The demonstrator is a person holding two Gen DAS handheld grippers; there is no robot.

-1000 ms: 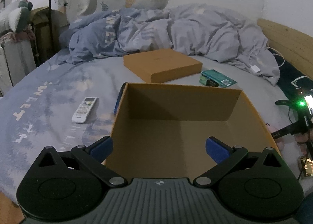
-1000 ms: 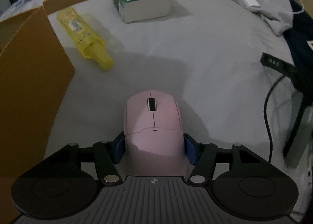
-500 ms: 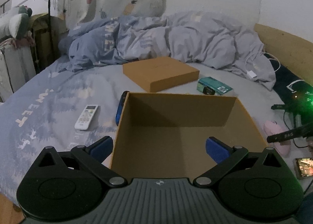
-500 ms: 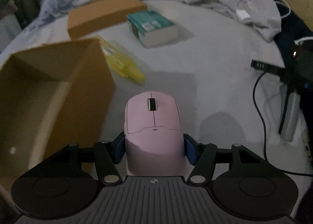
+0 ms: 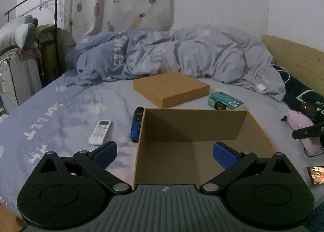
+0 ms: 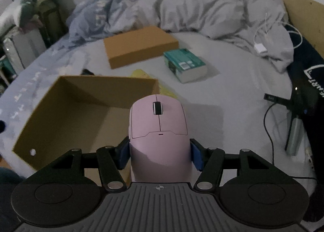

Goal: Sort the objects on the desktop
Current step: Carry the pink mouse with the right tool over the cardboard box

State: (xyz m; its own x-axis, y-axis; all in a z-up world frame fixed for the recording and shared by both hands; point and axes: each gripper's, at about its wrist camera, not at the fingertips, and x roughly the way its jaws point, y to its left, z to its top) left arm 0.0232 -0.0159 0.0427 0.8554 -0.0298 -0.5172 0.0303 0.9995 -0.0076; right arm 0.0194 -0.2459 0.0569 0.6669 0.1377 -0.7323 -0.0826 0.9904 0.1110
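The right gripper [image 6: 160, 156] is clamped on the pink mouse [image 6: 159, 124], blue pads pressing its flanks, and it's carrying it in the air at the near right corner of the open box [image 6: 66, 108], not quite over the cavity. The left gripper [image 5: 165, 154] hangs wide open with nothing between its pads, pointing into that same empty box [image 5: 192, 130] on the bed [image 5: 60, 110], with a remote [image 5: 100, 131] just off to the left. This looks like the carry-to-bin step, so next the mouse needs to swing left over the opening, drop low inside, and only then be let go.
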